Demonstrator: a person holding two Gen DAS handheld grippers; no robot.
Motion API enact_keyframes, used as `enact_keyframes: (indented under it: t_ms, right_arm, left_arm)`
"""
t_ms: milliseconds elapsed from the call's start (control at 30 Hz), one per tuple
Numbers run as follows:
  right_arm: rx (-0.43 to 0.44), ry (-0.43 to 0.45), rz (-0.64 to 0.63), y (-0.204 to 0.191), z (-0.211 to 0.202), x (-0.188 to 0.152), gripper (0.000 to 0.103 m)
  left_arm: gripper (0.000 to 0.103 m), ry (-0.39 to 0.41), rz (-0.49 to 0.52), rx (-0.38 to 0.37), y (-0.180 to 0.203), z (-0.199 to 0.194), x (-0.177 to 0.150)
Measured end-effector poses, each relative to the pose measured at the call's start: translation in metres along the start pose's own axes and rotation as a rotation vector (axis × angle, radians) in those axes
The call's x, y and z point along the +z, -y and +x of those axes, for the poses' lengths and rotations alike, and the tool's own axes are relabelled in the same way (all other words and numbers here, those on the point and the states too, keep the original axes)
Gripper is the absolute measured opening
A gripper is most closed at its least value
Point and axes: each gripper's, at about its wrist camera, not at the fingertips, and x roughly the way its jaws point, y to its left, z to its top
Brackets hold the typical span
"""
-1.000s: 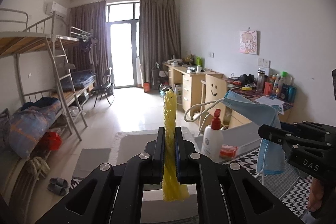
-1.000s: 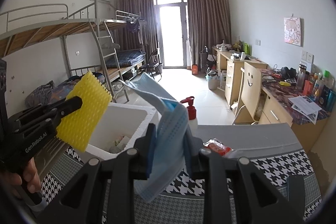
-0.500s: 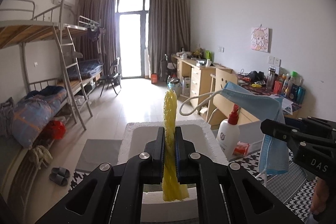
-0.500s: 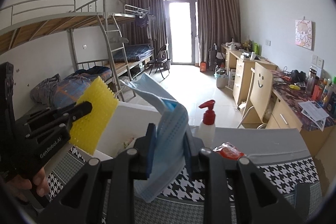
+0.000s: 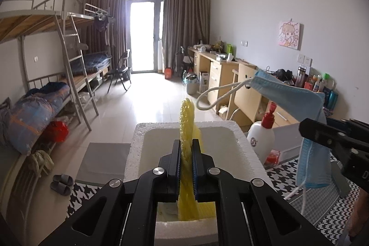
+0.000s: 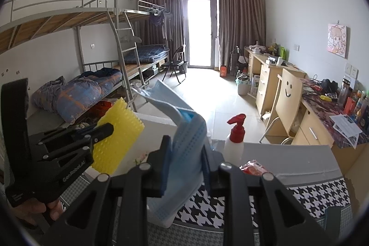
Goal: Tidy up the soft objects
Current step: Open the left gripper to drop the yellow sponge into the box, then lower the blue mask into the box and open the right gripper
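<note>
Sponge [image 5: 187, 130] — pinched edge-on in my left gripper [image 5: 186, 167], over the foam box [image 5: 136, 153] at 12 o'clock, presumably for dropping; my right gripper [image 6: 186, 167] pinches the mask [image 6: 184, 149] — waiting.

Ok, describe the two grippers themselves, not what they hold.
Both are matte black plastic with silver screws. The left gripper has blue ribbed pads and white lettering on its side. The right gripper has blue pads and white letters on its side.

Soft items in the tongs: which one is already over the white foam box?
The yellow bumpy sponge, in the left tongs; the blue face mask hangs beside the box.
</note>
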Motion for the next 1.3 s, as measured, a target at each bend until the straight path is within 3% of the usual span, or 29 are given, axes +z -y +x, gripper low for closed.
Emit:
enact_keyframes:
  t_ms: [167, 200, 233, 300, 333, 800, 1300]
  right_arm:
    - [-0.006, 0.002, 0.006, 0.0, 0.001, 0.003, 0.029]
    - [-0.006, 0.002, 0.009, 0.0, 0.001, 0.003, 0.029]
    - [-0.005, 0.002, 0.009, 0.0, 0.002, 0.004, 0.029]
    - [-0.008, 0.002, 0.007, 0.0, 0.002, 0.004, 0.029]
    - [-0.008, 0.002, 0.004, 0.0, 0.003, 0.005, 0.029]
    - [-0.005, -0.001, -0.003, -0.007, 0.01, 0.009, 0.029]
    - [0.027, -0.008, -0.027, -0.024, 0.026, 0.015, 0.029]
  left_arm:
    - [0.01, -0.026, 0.013, 0.012, -0.003, 0.008, 0.0]
    - [0.017, -0.031, 0.015, 0.019, -0.004, 0.008, -0.001]
    - [0.027, -0.036, 0.015, 0.025, -0.005, 0.008, -0.002]
    - [0.073, -0.034, 0.009, 0.029, -0.007, 0.007, -0.003]
    - [0.079, -0.027, 0.004, 0.036, -0.008, 0.006, -0.003]
    - [0.099, 0.022, -0.019, 0.084, -0.016, -0.011, -0.002]
    - [0.102, 0.045, -0.042, 0.152, -0.036, -0.028, -0.011]
